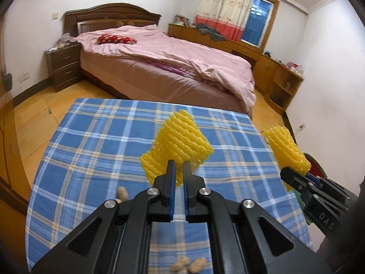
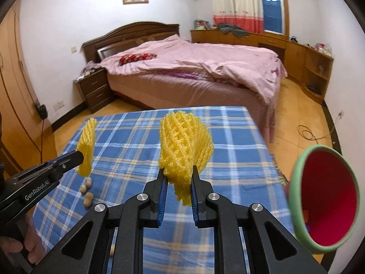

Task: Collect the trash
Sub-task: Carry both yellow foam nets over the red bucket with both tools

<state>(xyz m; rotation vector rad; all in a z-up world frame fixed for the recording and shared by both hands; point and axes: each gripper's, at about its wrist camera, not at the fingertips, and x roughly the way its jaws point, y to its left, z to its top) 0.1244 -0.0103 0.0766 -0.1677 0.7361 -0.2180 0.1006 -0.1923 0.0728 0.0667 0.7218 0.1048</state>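
My left gripper (image 1: 179,165) is shut on a yellow foam fruit net (image 1: 175,141) and holds it above the blue plaid tablecloth (image 1: 91,141). It also shows in the right wrist view (image 2: 85,147), at the left. My right gripper (image 2: 178,171) is shut on a second yellow foam net (image 2: 184,148), also held above the table; this net shows at the right edge of the left wrist view (image 1: 287,148). Several peanut shells (image 2: 87,191) lie on the cloth near the left gripper, and more show in the left wrist view (image 1: 189,264). A bin with a green rim and red inside (image 2: 328,196) stands at the table's right edge.
A bed with a pink cover (image 2: 194,68) stands beyond the table. A dark nightstand (image 2: 95,89) is left of it. Wooden cabinets (image 2: 308,57) line the right wall. A cable (image 2: 312,134) lies on the wooden floor at the right.
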